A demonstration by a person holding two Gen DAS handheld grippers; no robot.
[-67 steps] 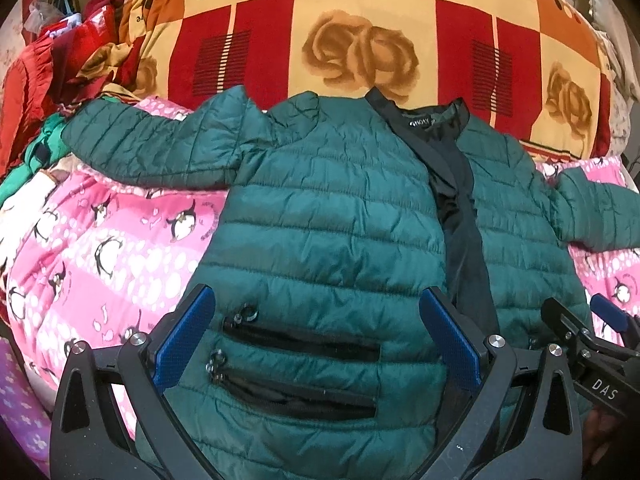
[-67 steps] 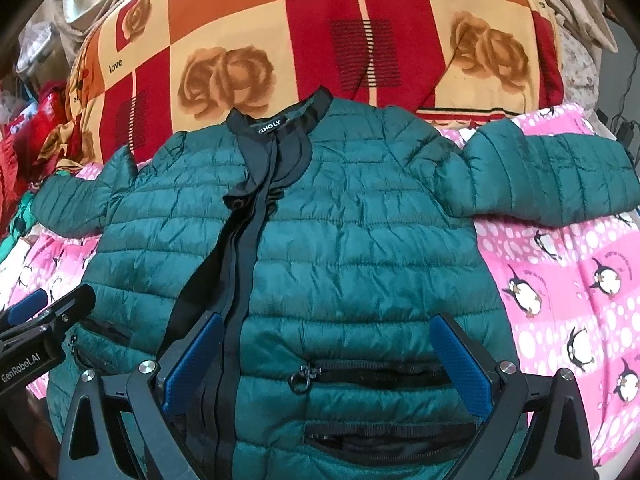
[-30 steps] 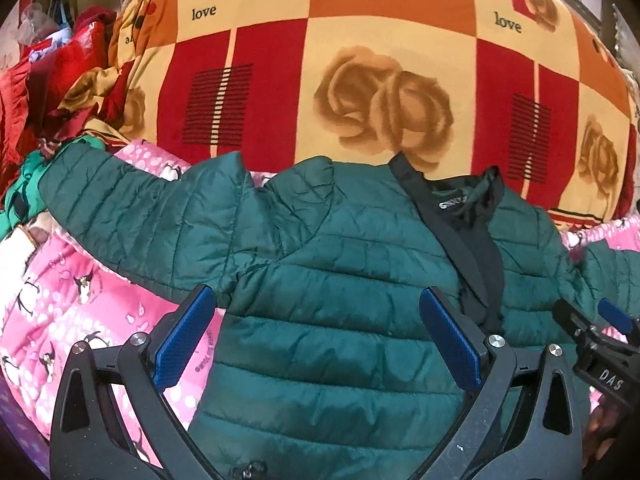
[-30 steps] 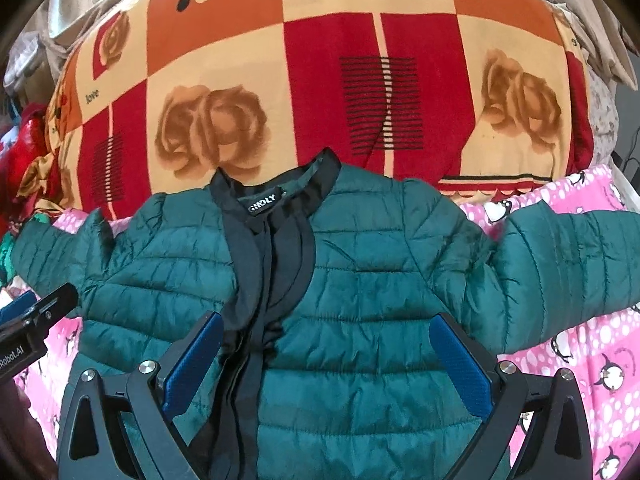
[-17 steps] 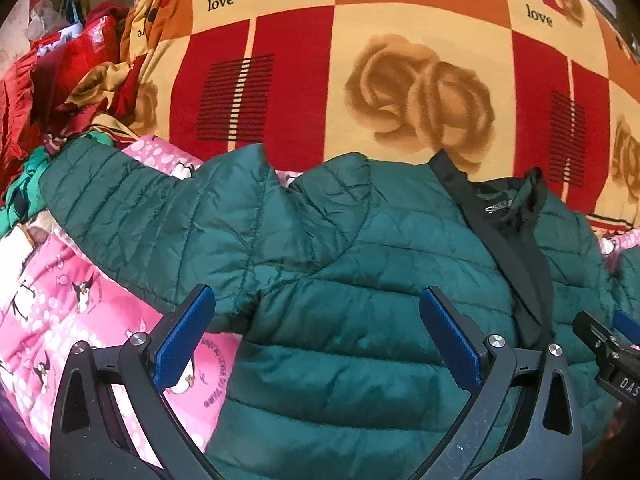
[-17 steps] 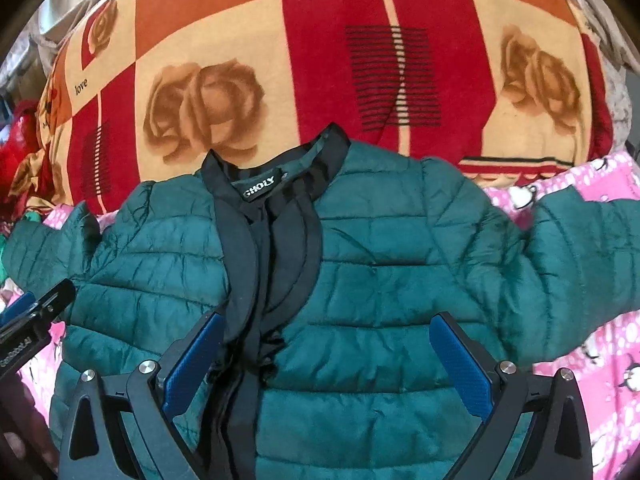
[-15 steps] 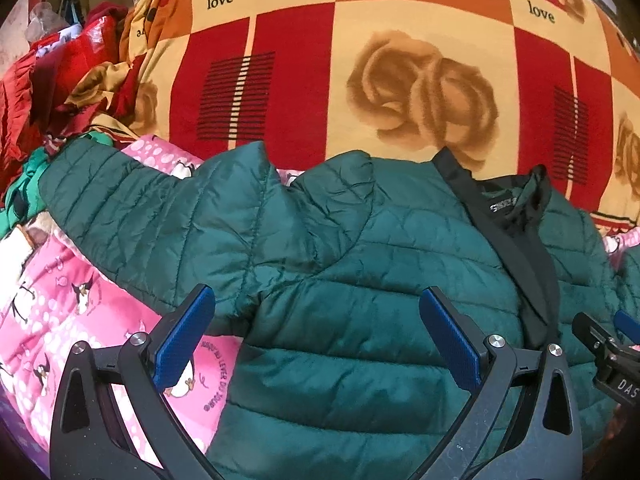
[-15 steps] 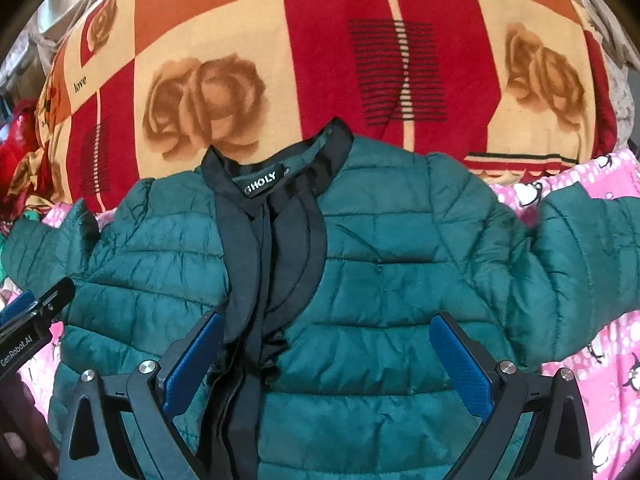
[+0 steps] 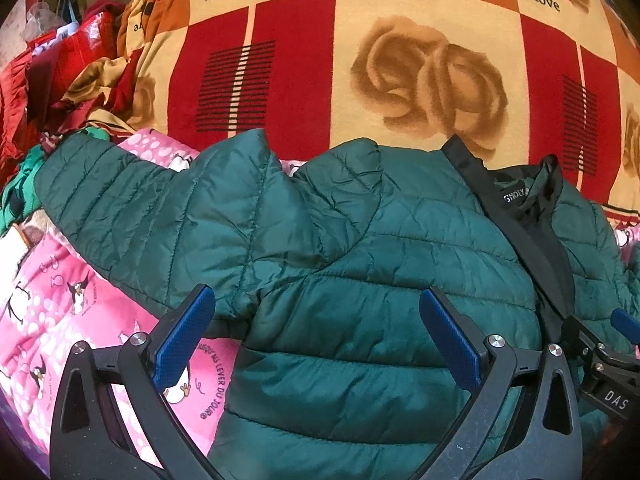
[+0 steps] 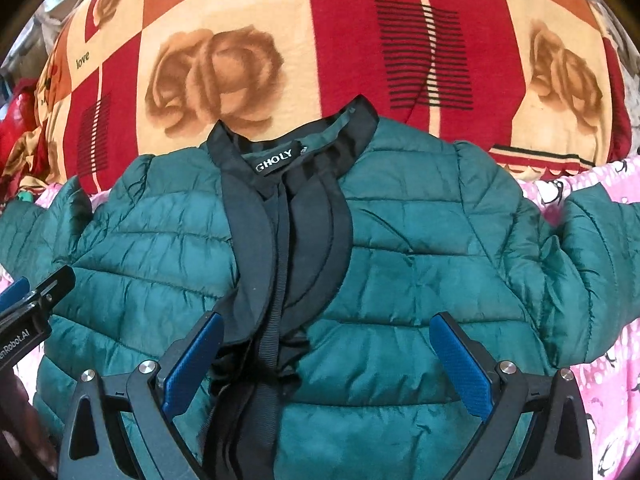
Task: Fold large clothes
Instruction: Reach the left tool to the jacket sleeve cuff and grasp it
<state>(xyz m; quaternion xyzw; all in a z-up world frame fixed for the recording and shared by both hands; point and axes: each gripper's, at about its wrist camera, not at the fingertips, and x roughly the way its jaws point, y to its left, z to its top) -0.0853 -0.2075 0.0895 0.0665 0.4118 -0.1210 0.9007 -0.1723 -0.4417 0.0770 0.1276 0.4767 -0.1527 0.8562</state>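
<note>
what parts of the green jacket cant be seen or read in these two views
- Hem and pockets of the green jacket: below the bottom edge in both views, behind the left gripper and right gripper, both open.
- Right sleeve cuff: cut off by the right-wrist view's right edge.
- Left sleeve cuff: lost among the clothes pile in the left-wrist view.
- Collar label: only "GHOLY" shows; a fold covers its start.

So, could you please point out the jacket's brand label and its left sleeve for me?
brand label [image 10: 279, 167]: right wrist view, on the white lettering.
left sleeve [image 9: 132, 204]: left wrist view, on the quilted middle of the outstretched sleeve.
</note>
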